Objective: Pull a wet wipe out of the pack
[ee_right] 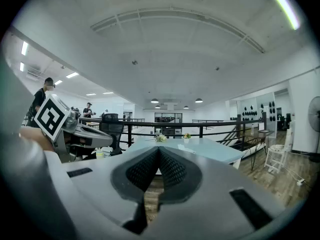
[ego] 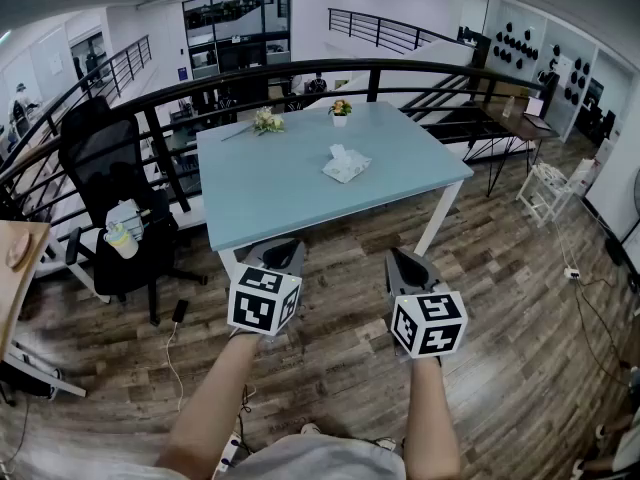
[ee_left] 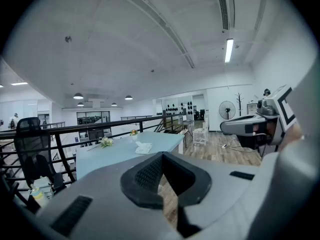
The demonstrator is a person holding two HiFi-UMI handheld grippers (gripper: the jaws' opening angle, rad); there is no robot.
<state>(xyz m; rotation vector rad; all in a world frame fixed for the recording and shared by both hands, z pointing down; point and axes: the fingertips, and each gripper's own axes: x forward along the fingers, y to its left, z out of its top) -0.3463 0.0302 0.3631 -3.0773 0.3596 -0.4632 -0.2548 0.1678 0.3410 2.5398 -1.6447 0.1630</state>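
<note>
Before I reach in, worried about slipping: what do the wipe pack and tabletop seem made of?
Wipe pack: soft white film, probably plastic; its outline looks crumpled, a tuft poking up. Tabletop: smooth matte pale blue, probably laminate or paint; no grain.

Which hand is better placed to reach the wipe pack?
Left, narrowly. Both are shut, empty and short of the table, but the wet wipe pack lies nearer straight ahead of the left hand-held gripper than the right hand-held gripper.

Free tabletop (ego: 270, 193) around pack (ego: 346, 165), railing (ego: 250, 72) behind
</note>
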